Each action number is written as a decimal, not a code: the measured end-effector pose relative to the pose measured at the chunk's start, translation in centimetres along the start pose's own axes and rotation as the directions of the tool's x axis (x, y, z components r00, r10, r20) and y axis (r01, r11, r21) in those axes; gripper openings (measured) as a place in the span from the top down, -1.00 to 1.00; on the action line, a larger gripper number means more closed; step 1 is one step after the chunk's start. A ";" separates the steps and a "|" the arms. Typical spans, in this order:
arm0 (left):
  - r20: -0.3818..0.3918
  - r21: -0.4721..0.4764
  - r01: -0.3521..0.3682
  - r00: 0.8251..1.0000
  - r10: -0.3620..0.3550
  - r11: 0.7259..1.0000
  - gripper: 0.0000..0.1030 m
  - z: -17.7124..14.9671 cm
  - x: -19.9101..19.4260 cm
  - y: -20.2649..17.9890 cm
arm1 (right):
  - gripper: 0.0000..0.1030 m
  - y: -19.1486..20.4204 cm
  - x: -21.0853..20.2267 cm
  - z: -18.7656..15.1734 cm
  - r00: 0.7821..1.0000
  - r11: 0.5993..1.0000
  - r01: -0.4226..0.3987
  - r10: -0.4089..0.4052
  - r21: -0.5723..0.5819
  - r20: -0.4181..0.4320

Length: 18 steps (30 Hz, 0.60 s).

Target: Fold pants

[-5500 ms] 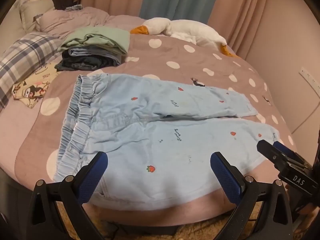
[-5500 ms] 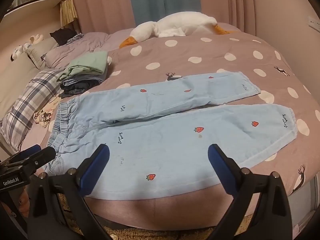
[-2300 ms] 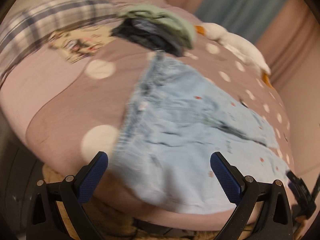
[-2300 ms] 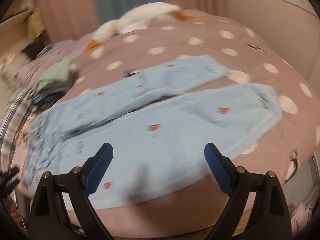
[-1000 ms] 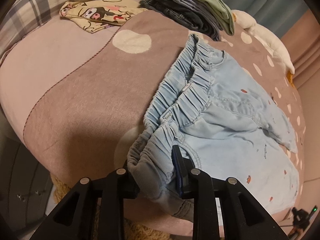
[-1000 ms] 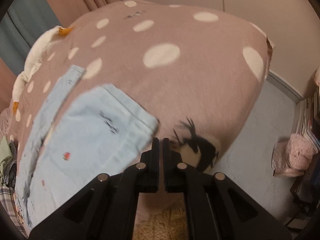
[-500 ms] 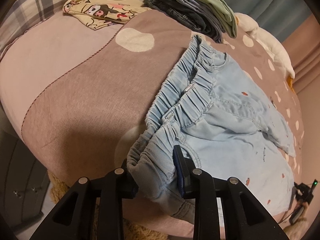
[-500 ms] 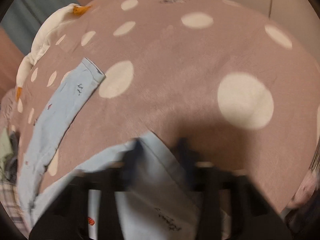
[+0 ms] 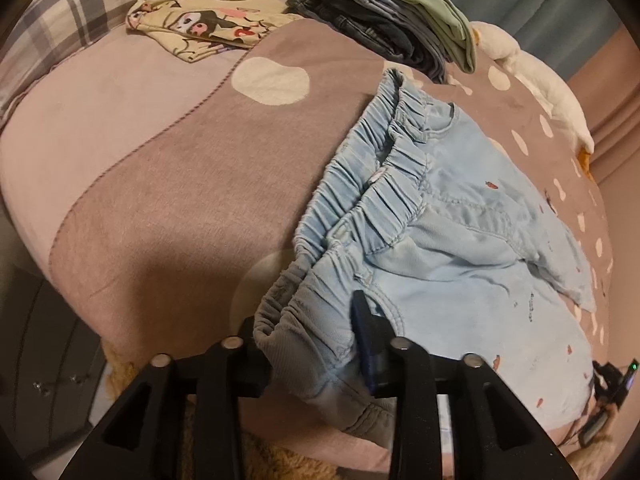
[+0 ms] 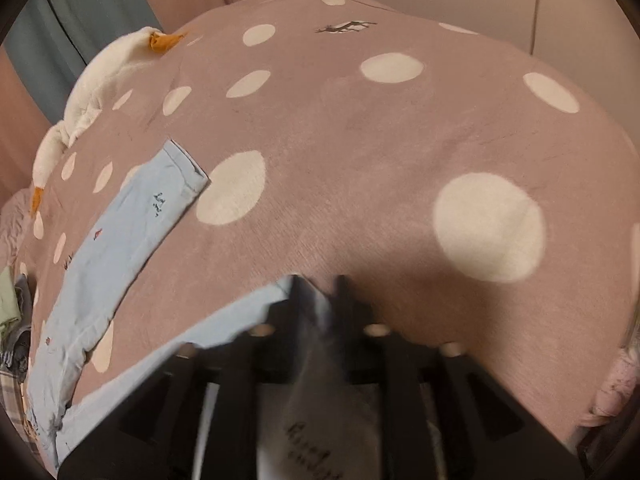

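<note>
the pants (image 9: 460,240) lie flat across the dotted bed (image 9: 180,200), waistband near the folded clothes stack (image 9: 400,20); the left gripper (image 9: 316,344) has its jaws around the near waistband corner, and they are opening, so the grip may be slackening; the right gripper (image 10: 320,312) has the near leg hem between jaws that are also opening (blurred, so contact is unclear); the risk, as i judge it: either corner slips free on lifting and the fold goes crooked.
</note>
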<state>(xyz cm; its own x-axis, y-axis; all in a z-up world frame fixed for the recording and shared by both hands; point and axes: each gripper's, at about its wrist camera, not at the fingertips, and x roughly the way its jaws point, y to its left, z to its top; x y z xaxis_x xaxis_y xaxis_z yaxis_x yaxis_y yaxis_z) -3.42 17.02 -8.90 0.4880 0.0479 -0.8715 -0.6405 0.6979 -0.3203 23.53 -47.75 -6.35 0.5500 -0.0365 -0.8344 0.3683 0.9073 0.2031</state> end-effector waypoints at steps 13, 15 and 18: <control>0.015 -0.036 0.039 0.999 -0.038 0.999 0.25 -0.6 -0.1 1.1 | 0.69 -4.4 -5.1 -7.9 0.995 0.991 -0.085 0.090 0.099 -0.050; 0.014 -0.026 0.030 0.999 -0.029 0.999 0.26 -0.7 -0.2 0.8 | 0.79 -4.4 -5.2 -8.6 0.996 0.991 -0.077 0.081 0.111 -0.032; 0.011 -0.006 0.017 1.000 -0.017 1.000 0.26 -0.8 -0.2 0.6 | 0.80 -4.5 -7.2 -8.9 0.994 0.985 -0.107 0.104 0.134 0.034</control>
<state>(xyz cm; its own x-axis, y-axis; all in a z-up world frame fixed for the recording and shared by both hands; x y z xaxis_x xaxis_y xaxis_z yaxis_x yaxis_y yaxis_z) -4.39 16.92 -9.18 0.5051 0.0438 -0.8620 -0.6360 0.6941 -0.3374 11.23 -47.86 -5.77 0.6103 0.0436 -0.7909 0.4045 0.8413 0.3586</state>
